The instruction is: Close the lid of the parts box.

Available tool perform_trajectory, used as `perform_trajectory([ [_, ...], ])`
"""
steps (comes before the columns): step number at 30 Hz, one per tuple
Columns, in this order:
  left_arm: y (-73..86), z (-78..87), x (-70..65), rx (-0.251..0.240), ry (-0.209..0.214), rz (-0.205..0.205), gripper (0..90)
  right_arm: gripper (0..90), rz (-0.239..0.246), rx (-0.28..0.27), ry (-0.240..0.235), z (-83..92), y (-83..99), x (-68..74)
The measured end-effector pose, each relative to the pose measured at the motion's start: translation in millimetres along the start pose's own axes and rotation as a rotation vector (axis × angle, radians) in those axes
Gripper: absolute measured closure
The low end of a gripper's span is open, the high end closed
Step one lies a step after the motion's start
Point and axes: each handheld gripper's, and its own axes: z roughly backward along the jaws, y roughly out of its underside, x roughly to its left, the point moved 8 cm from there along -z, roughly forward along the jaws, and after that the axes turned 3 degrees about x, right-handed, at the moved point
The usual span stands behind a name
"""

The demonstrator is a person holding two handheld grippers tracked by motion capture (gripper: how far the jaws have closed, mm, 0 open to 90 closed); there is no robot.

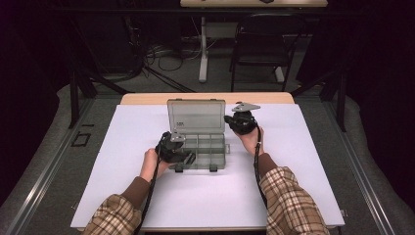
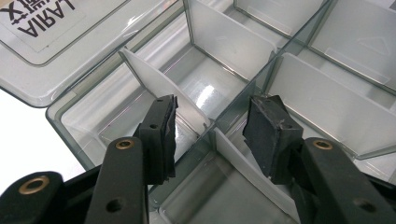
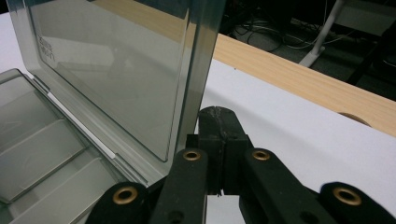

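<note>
On the worktop (image 1: 147, 196): compartment box (image 1: 198, 147), lid (image 1: 195, 116) upright. Left hand-held gripper (image 2: 212, 133), half-open, empty, straddles a divider (image 2: 159, 86); right hand-held gripper (image 3: 219, 135), closed, steadies lid edge. Best kept braced.

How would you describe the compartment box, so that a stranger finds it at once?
On the white table, look at the middle, between the two hands. There sits the compartment box, smoky clear plastic, its lid standing upright and open. White dividers split its empty tray.
</note>
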Motion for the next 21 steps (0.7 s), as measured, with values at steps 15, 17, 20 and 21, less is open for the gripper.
perform_trajectory([
  [15,-0.2,0.4,0.4,0.003,-0.001,0.013,51.8,90.0,0.041,-0.023,-0.02,12.7,-5.7,5.5],
  [17,-0.3,0.5,0.2,0.005,-0.002,0.013,51.6,90.0,0.047,-0.026,-0.021,13.8,-5.8,5.8],
  [20,-0.3,0.7,0.6,0.002,-0.003,0.016,51.3,90.0,0.05,-0.029,-0.025,15.3,-5.3,7.1],
  [21,-0.3,0.9,0.6,0.001,0.002,0.017,51.2,90.0,0.053,-0.032,-0.026,15.7,-5.3,7.6],
])
